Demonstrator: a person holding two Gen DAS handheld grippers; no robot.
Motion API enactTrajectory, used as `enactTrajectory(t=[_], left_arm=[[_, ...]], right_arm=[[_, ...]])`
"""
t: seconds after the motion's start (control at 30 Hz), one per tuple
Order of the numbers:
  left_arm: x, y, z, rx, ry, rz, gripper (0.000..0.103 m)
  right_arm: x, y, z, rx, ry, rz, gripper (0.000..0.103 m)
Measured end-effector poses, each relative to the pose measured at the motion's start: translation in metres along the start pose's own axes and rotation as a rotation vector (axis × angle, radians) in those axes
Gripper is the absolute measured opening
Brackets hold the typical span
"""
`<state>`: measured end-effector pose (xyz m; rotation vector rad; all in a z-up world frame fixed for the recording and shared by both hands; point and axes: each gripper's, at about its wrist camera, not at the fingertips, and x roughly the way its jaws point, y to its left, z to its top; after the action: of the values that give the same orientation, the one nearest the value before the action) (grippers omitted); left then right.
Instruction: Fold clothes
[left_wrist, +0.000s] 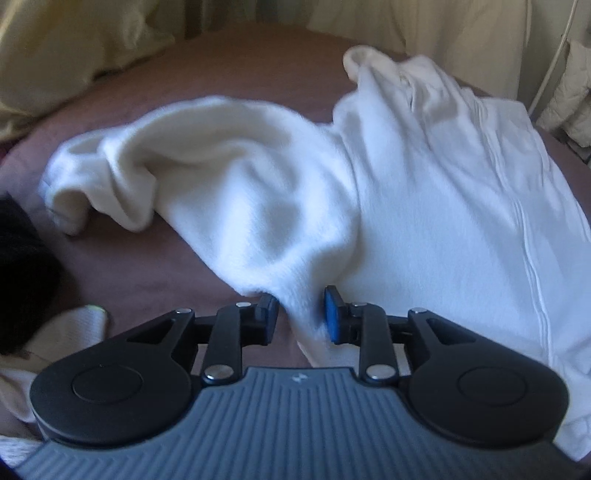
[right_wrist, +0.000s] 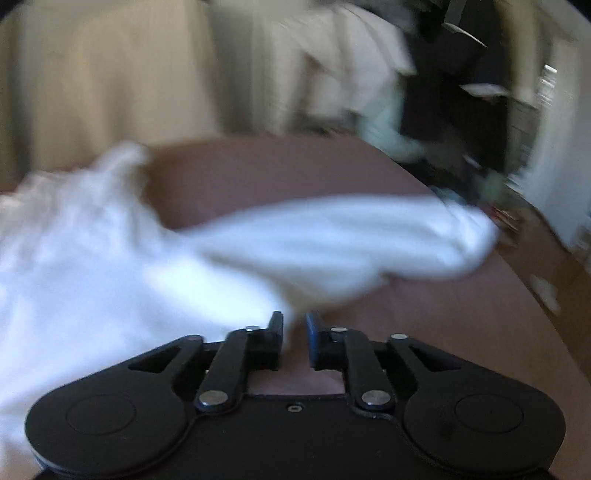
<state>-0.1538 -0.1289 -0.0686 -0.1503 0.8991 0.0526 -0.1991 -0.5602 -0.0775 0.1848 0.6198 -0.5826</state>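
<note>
A brown bedspread (left_wrist: 155, 273) fills both frames, bare at lower left and along its far edge. The white fleece sweater (left_wrist: 424, 192) sprawls across centre and right, one sleeve (left_wrist: 155, 166) trailing left. The left gripper (left_wrist: 301, 314) pinches a fold at the sleeve's base. The right gripper (right_wrist: 294, 334), jaws narrow, seems to nip the other sleeve (right_wrist: 332, 236), though blur leaves that uncertain.

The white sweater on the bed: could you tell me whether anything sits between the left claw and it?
Nothing visible does. The white sweater already has a fold of fabric between the fingers of the left claw, lying on the brown bedcover.
</note>
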Motion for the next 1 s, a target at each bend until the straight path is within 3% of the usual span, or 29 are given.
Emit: enactTrajectory(t=[0.1,0.13,0.2,0.27,0.37,0.5,0.63,0.73,0.83,0.9,1.0], left_arm=[[-0.017,0.011,0.004,-0.015,-0.074,0.073,0.033],[-0.023,0.019,0.007,-0.031,-0.100,0.104,0.041],[-0.032,0.037,0.015,-0.081,-0.141,0.162,0.046],[-0.032,0.060,0.033,-0.146,-0.138,0.167,0.048],[-0.014,0.092,0.070,-0.177,-0.042,0.136,0.059],[0.028,0.129,0.106,-0.278,0.092,0.097,0.060],[0.046,0.144,0.084,-0.346,0.055,0.130,0.064],[0.047,0.157,0.059,-0.392,0.059,0.144,0.064],[0.039,0.159,0.060,-0.423,0.020,0.129,0.064],[0.040,0.151,0.064,-0.379,-0.018,0.168,0.068],[0.064,0.139,0.073,-0.290,0.033,0.230,0.069]], right_arm=[[-0.012,0.054,0.017,-0.114,-0.007,0.214,0.046],[-0.014,0.074,0.021,-0.156,0.000,0.287,0.046],[-0.015,0.118,0.034,-0.274,0.025,0.376,0.046],[-0.016,0.161,0.048,-0.396,0.051,0.460,0.046],[-0.017,0.227,0.068,-0.579,0.090,0.584,0.047],[-0.013,0.304,0.095,-0.764,0.144,0.711,0.057],[0.026,0.347,0.090,-0.645,0.279,0.819,0.057],[0.046,0.353,0.052,-0.534,0.348,0.886,0.057],[0.054,0.352,0.012,-0.484,0.400,0.925,0.057],[0.054,0.349,-0.008,-0.499,0.422,0.954,0.057],[0.054,0.350,-0.030,-0.596,0.429,0.963,0.057]])
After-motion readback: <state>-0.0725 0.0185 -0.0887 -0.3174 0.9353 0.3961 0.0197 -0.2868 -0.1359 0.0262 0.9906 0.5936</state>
